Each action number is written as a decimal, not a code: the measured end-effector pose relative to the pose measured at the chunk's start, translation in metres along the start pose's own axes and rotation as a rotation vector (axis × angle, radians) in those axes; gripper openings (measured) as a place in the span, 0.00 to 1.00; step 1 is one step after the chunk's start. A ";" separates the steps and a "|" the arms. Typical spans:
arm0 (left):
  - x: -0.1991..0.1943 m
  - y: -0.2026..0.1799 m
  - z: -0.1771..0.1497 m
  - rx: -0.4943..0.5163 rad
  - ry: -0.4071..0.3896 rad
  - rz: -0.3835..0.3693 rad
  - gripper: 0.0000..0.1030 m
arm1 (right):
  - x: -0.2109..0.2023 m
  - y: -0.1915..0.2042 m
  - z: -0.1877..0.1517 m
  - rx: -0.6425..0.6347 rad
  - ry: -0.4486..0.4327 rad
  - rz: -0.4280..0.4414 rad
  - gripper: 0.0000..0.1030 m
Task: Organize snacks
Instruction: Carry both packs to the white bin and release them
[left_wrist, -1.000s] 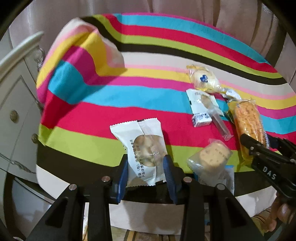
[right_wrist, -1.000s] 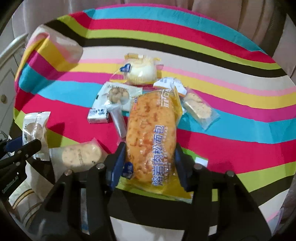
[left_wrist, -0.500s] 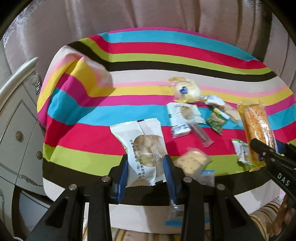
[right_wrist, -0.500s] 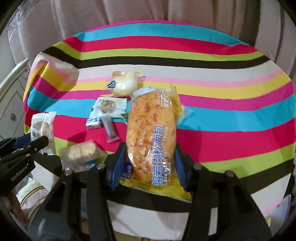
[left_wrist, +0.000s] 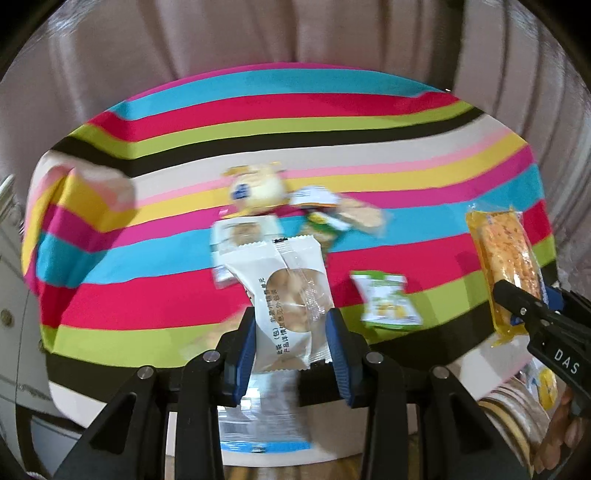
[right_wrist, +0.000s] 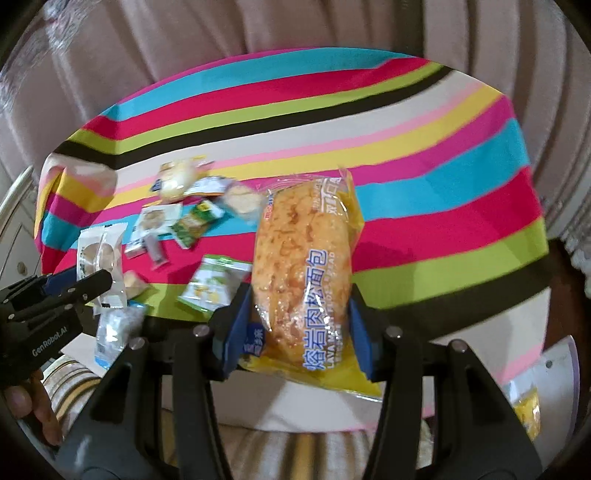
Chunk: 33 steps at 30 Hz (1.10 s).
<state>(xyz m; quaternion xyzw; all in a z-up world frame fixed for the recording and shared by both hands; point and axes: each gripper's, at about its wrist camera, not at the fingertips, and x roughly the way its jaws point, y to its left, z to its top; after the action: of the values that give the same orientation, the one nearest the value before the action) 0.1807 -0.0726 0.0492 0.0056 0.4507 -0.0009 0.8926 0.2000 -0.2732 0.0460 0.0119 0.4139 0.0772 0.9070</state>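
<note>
My left gripper is shut on a white cookie packet and holds it above the near edge of the striped table. That packet also shows at the left of the right wrist view, clamped in the left gripper. My right gripper is shut on a long yellow bread packet with blue lettering. From the left wrist camera, this bread packet hangs at the right in the right gripper.
Several small snacks lie in a loose heap on the striped cloth: a round bun packet, a green packet, and a white sachet. A pale curtain hangs behind. A white cabinet stands at the left. A hand grips the left tool.
Both grippers have pulled back and risen from the table with their packets, and rolled. The snack heap now looks smaller and farther, and more of the cloth and curtain shows.
</note>
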 end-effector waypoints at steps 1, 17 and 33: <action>0.000 -0.009 0.001 0.016 0.002 -0.015 0.37 | -0.002 -0.005 -0.001 0.008 -0.001 -0.004 0.52; -0.001 -0.133 -0.006 0.238 0.087 -0.300 0.37 | -0.042 -0.130 -0.044 0.181 0.005 -0.152 0.52; -0.002 -0.272 -0.037 0.495 0.277 -0.617 0.37 | -0.080 -0.250 -0.110 0.400 0.063 -0.322 0.52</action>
<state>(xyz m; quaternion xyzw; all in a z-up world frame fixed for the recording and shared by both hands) 0.1479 -0.3439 0.0260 0.0848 0.5333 -0.3760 0.7530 0.0979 -0.5367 0.0126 0.1226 0.4454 -0.1512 0.8739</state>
